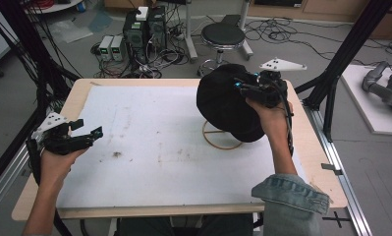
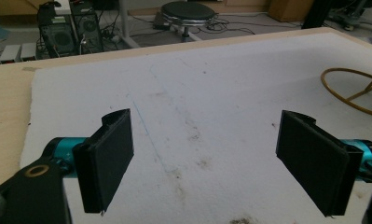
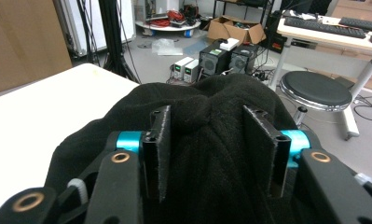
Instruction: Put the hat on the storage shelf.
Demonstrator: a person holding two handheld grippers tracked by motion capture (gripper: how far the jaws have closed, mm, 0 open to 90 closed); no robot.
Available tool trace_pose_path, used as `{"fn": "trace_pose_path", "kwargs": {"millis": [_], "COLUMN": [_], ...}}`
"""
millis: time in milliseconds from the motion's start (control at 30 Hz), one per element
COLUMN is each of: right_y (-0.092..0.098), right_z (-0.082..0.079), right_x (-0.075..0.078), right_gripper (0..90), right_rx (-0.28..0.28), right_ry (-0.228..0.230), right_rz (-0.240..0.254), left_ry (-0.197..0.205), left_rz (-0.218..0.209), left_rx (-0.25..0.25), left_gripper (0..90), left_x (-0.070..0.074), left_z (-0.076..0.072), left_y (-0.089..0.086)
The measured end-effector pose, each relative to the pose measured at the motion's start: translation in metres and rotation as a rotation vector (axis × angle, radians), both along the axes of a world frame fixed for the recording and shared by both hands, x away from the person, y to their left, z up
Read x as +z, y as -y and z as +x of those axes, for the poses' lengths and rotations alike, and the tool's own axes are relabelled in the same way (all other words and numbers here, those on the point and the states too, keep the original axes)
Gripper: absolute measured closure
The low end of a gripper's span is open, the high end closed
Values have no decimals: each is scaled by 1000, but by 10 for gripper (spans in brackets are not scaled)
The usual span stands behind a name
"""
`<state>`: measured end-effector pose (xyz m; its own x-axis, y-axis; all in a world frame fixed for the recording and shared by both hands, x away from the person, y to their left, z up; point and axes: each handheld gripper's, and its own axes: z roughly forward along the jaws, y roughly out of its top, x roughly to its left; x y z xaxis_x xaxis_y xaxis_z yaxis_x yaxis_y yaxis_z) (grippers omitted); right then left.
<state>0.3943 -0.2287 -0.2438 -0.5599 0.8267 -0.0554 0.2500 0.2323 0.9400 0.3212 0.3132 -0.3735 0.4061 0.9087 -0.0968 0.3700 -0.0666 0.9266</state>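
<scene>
One pale wooden table, covered by one white foam sheet. One black fleece hat perched on one thin golden wire stand at sheet's far right. Two hand-held grippers. Right gripper at hat's right side; in right gripper view hat fabric bunched between jaws, jaws partly apart, pads beside fabric, firm grip not evident. Left gripper at sheet's left edge, jaws wide apart, nothing between them.

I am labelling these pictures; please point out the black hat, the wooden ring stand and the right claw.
black hat (image 1: 223, 105), high view, its crown.
wooden ring stand (image 1: 218, 143), high view, front of its ring.
right claw (image 3: 211, 149), right gripper view, midway between its pads.
</scene>
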Motion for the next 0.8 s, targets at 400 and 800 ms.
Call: {"fn": "trace_pose_path", "kwargs": {"millis": [400,800], "right_y": [4,22], "right_z": [1,-11], "right_x": [-3,-5], "right_gripper": [370,269], "right_rx": [-22,-46], "right_ry": [6,34], "right_rz": [13,103], "left_ry": [-1,0], "left_rz": [0,1], "left_rx": [-1,1], "left_gripper": [192,192], "left_x": [0,0], "left_z": [0,0], "left_y": [0,0]}}
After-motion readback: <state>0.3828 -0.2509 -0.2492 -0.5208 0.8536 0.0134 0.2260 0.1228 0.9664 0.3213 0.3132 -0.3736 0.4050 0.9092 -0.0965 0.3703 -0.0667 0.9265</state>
